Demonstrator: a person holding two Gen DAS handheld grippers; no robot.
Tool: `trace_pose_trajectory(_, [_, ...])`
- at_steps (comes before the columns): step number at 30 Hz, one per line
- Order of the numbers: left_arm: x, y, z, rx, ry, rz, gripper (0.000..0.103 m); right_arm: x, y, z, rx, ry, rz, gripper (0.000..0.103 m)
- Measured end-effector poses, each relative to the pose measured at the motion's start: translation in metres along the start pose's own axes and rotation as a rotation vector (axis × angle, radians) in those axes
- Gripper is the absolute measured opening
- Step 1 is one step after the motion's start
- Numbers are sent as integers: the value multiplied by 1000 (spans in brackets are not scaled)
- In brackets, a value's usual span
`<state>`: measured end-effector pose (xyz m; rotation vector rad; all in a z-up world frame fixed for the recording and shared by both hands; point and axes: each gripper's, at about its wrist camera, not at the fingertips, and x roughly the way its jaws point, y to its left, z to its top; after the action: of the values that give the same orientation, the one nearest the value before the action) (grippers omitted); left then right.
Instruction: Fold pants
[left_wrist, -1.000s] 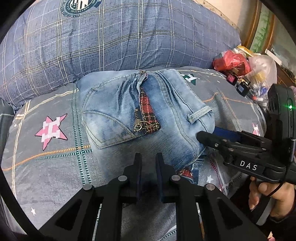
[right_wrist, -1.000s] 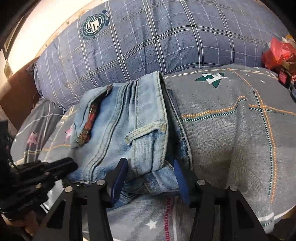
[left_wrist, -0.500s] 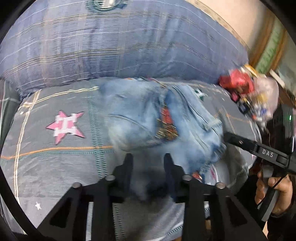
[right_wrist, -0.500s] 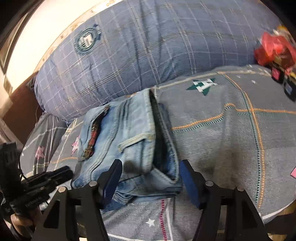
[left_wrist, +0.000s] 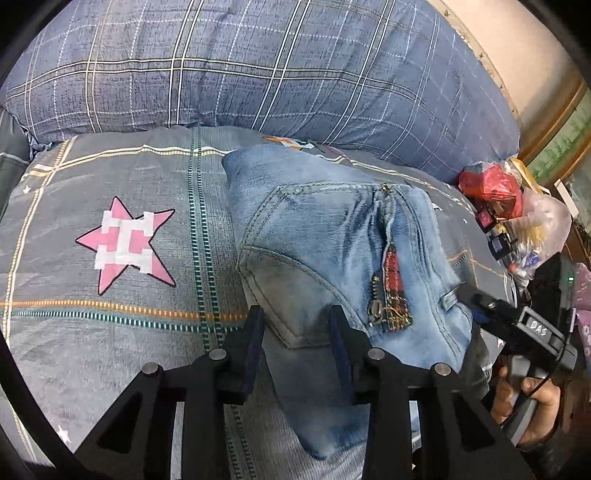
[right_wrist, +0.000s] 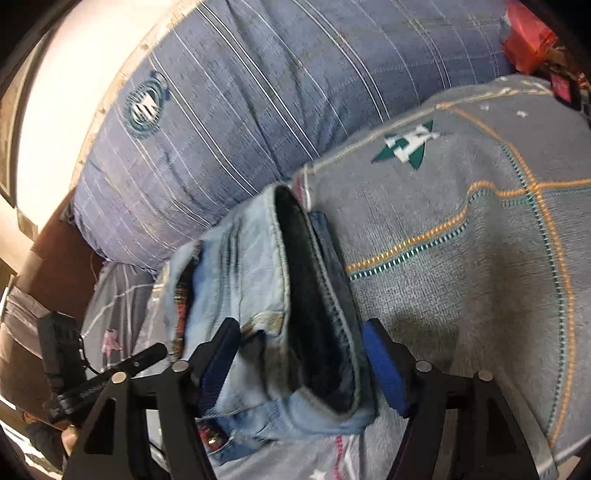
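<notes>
Left wrist view shows the grey star-print bedspread (left_wrist: 110, 295) with the big checked pillow (left_wrist: 258, 66) behind it, and against that pillow's front edge my pants (left_wrist: 332, 258) lie as a compact folded denim bundle, so I judge the folding all but done. Nearest the pillow's foot, my left gripper (left_wrist: 295, 347) stands part-open astride the bundle's near corner, gripping nothing I can see. My right gripper (right_wrist: 299, 362) is opening around the waistband end, pads off the cloth; only letting go and perhaps tidying remain.

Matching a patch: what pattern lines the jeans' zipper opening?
Red plaid lining on the jeans, clearest in the left wrist view.
</notes>
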<state>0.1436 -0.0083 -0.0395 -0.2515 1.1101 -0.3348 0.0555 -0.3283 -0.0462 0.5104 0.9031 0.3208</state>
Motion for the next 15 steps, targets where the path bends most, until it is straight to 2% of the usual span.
trace_pose_trajectory(3, [4,5,4,-13,0,-11,45,18,-10,-4,39,50,28,73])
trace_pose_trajectory(4, [5,8,6,-23,1,-13,51,21,-14,-5,50,59,40,73])
trace_pose_trajectory(5, [7,10,7,-32,3,-16,57,22,-16,-7,51,48,57,73])
trace_pose_trajectory(7, [14,15,9,-51,17,-24,61,23,-15,-7,31,46,60,73])
trace_pose_trajectory(15, [31,21,14,-110,43,-95,64,32,2,-6,-53,34,13,70])
